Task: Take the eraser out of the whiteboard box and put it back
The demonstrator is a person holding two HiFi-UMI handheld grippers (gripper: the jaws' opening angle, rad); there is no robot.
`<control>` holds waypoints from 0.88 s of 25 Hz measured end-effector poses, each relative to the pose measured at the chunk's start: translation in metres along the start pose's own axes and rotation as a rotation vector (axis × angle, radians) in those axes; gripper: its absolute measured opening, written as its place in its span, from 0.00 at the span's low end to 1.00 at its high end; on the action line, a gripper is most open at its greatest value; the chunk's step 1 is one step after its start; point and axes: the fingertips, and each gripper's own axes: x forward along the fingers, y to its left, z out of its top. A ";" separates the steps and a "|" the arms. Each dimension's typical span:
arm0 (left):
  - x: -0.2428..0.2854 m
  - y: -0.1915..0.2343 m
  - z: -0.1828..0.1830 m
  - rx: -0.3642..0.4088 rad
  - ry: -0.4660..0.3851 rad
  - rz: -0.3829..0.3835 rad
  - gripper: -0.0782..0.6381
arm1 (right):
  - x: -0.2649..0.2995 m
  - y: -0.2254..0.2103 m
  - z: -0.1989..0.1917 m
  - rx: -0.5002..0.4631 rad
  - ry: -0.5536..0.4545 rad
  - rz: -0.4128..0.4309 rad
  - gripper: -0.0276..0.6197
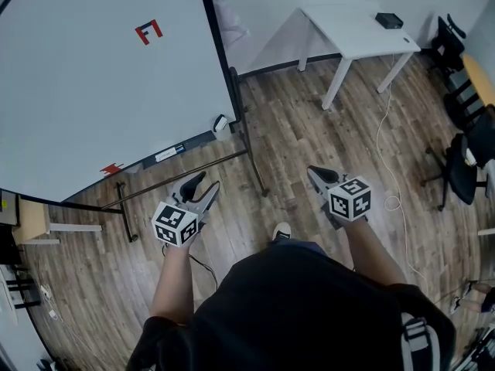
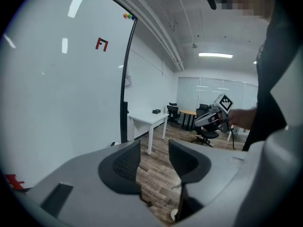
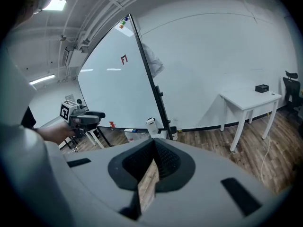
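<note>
A large whiteboard (image 1: pixel 93 83) on a wheeled stand fills the left of the head view, with a red magnet (image 1: pixel 148 31) on it. A small white box (image 1: pixel 221 124) hangs at its lower right corner, also seen in the right gripper view as the white box (image 3: pixel 151 125). No eraser shows in any view. My left gripper (image 1: pixel 204 187) is held above the floor in front of the board, open and empty (image 2: pixel 155 150). My right gripper (image 1: pixel 316 176) hovers to the right, shut with nothing between its pads (image 3: pixel 155 143).
A white table (image 1: pixel 360 29) with a black device (image 1: pixel 389 20) stands at the back right. Black office chairs (image 1: pixel 464 161) line the right side. A white cable (image 1: pixel 384 141) lies on the wood floor. The stand's crossbar (image 1: pixel 186 175) runs ahead of my left gripper.
</note>
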 end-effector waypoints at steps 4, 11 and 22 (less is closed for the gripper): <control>0.020 0.003 0.011 -0.004 0.002 0.016 0.38 | 0.010 -0.019 0.010 -0.007 0.010 0.026 0.04; 0.047 0.009 0.030 -0.007 0.001 0.054 0.38 | 0.026 -0.047 0.031 -0.020 0.015 0.076 0.04; 0.059 0.007 0.048 -0.024 -0.019 0.111 0.38 | 0.037 -0.059 0.047 -0.061 0.031 0.147 0.04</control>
